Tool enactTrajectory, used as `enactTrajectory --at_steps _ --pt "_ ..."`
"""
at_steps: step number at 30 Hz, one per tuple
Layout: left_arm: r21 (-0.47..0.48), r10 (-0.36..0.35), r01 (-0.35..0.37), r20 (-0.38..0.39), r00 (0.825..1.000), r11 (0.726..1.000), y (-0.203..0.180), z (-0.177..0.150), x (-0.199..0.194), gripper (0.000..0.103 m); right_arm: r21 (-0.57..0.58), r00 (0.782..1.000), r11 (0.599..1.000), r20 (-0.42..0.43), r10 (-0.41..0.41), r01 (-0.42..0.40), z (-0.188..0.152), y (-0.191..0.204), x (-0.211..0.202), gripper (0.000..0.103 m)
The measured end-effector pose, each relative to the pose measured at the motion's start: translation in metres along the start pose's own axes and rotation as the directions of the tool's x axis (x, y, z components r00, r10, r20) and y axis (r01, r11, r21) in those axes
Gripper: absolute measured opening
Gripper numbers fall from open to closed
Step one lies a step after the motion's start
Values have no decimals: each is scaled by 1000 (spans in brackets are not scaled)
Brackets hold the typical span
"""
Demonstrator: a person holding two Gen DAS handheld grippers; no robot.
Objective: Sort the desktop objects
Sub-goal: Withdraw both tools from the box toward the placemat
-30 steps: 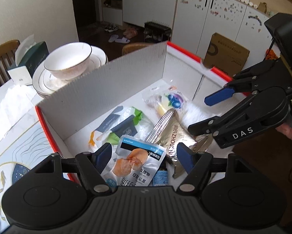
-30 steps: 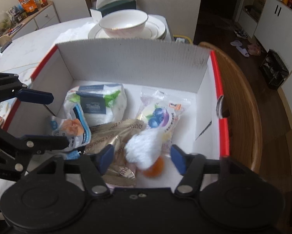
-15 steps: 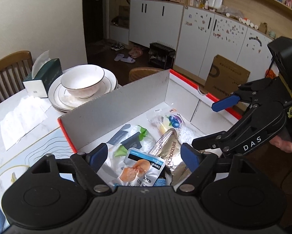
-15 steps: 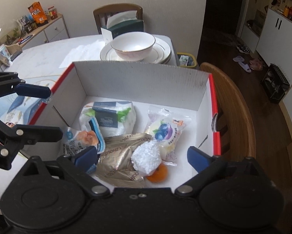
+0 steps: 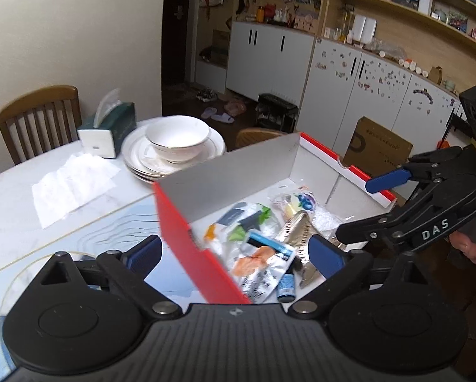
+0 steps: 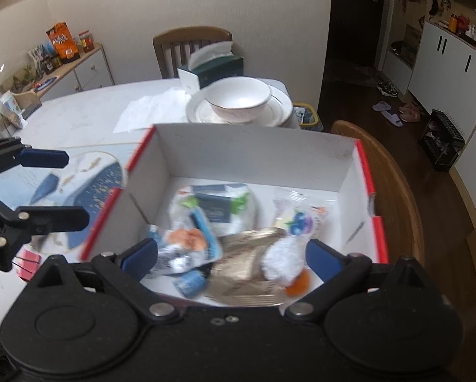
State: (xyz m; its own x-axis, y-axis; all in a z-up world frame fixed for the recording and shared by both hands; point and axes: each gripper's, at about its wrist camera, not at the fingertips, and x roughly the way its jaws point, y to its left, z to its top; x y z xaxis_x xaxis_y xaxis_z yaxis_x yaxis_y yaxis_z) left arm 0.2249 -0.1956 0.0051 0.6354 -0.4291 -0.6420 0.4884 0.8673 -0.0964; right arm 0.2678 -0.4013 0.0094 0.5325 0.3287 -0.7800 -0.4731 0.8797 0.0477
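Note:
A red-edged white cardboard box [image 5: 231, 172] [image 6: 254, 149] sits on the table and holds several snack packets: a gold pouch [image 6: 247, 254], a blueberry packet [image 6: 297, 219], a white-and-green pack [image 6: 222, 205], an orange-printed sachet [image 5: 260, 262], a small blue bottle [image 6: 190, 281] and a white fluffy toy [image 6: 284, 259]. My left gripper [image 5: 234, 253] is open and empty, held above the box's near left wall. My right gripper [image 6: 231, 256] is open and empty above the box's near edge; it also shows in the left wrist view [image 5: 362, 210].
A bowl on stacked plates [image 5: 177, 141] and a green tissue box [image 5: 109, 127] stand behind the box. A white paper sheet [image 5: 71, 183] and a blue patterned mat [image 6: 79, 187] lie on the table. Wooden chairs [image 6: 394, 197] stand at the table's edges.
Both grippers have risen and pulled back from the box, so more of the table and room shows. The white fluffy toy now lies in the box. Both stay open.

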Motion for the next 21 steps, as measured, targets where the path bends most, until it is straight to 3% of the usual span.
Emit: enactTrajectory --at_steps 21 --pt "1 66 -66 6 998 998 149 -65 -85 102 28 1000 1000 0 11 -11 -1 183 12 100"
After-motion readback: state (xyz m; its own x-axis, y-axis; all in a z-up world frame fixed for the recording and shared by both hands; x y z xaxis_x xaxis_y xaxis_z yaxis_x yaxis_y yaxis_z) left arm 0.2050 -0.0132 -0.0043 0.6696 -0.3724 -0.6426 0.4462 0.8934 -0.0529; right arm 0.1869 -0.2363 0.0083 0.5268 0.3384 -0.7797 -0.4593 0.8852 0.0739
